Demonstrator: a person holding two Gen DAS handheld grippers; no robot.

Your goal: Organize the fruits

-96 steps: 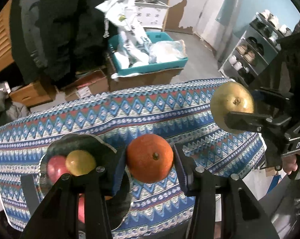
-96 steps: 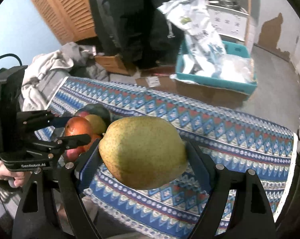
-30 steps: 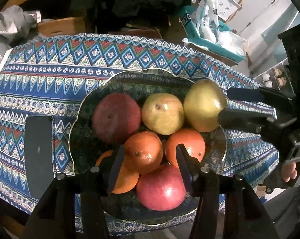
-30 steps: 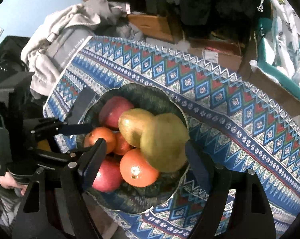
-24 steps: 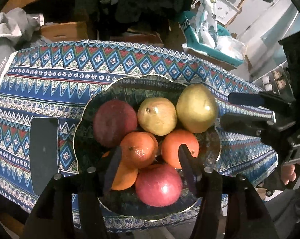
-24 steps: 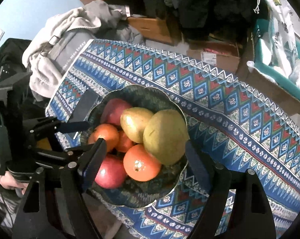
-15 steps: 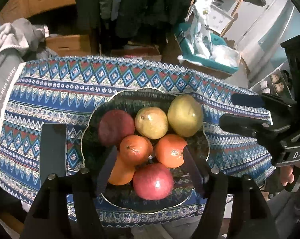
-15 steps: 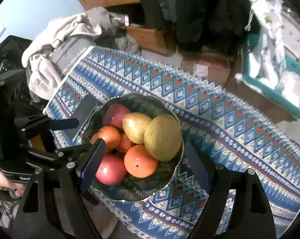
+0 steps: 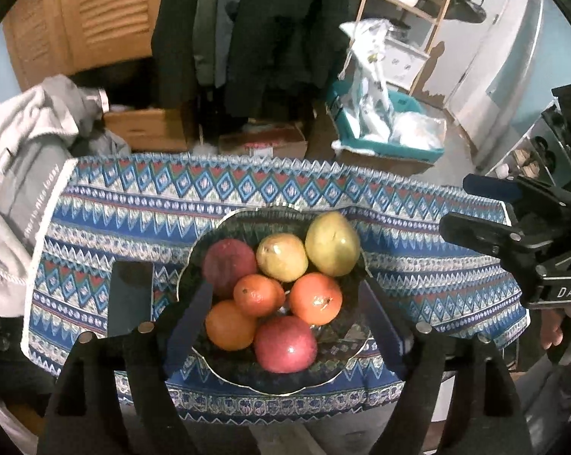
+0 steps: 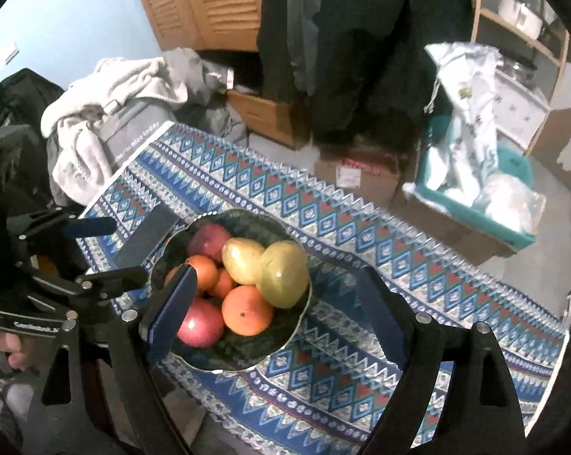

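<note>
A dark scalloped bowl (image 9: 325, 373) (image 10: 243, 223) sits on the patterned tablecloth and holds several fruits: a green pear (image 9: 333, 244) (image 10: 283, 275), a yellow apple (image 9: 281, 258) (image 10: 243, 259), oranges (image 9: 316, 297) (image 10: 247, 311) and red apples (image 9: 285, 343) (image 10: 200, 322). My left gripper (image 9: 285, 324) is open and empty, raised above the bowl's near side. My right gripper (image 10: 276, 318) is open and empty, raised above the bowl's right side; it also shows in the left wrist view (image 9: 471, 204).
A black phone (image 9: 130, 292) (image 10: 149, 235) lies flat left of the bowl. The blue patterned tablecloth (image 9: 152, 204) (image 10: 361, 360) covers the small table. Behind are cardboard boxes (image 9: 262, 140), a teal bin with bags (image 9: 388, 129), hanging clothes and a grey pile (image 10: 115, 113).
Both grippers have let go of their fruit and pulled up and back from the bowl. The orange and the pear now rest in the bowl.
</note>
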